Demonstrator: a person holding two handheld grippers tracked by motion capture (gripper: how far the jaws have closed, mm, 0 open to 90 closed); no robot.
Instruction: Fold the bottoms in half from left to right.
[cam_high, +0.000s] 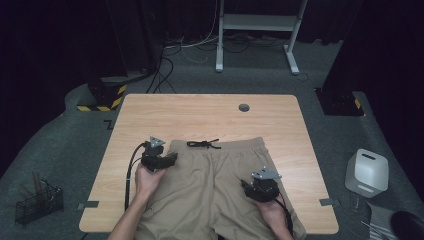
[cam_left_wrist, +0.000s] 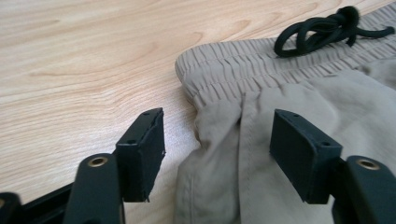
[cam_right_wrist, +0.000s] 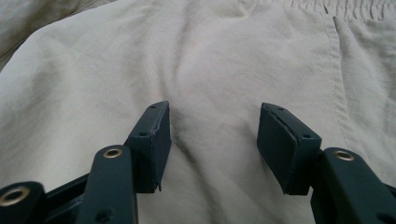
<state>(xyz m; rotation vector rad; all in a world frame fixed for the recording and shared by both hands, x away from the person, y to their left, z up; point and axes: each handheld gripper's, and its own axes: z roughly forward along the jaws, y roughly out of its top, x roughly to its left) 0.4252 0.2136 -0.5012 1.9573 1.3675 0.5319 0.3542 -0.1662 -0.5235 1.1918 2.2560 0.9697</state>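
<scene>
One pair of khaki shorts (cam_high: 220, 180) spread flat on the near half of the wooden surface (cam_high: 210, 107), hem over the near edge; far half bare. Two grippers: left gripper (cam_left_wrist: 217, 149) at the waistband corner, jaws apart, empty; right gripper (cam_right_wrist: 212, 140) above the right leg, jaws apart, empty. One black drawstring (cam_left_wrist: 322, 30), knot clear in left gripper view.
</scene>
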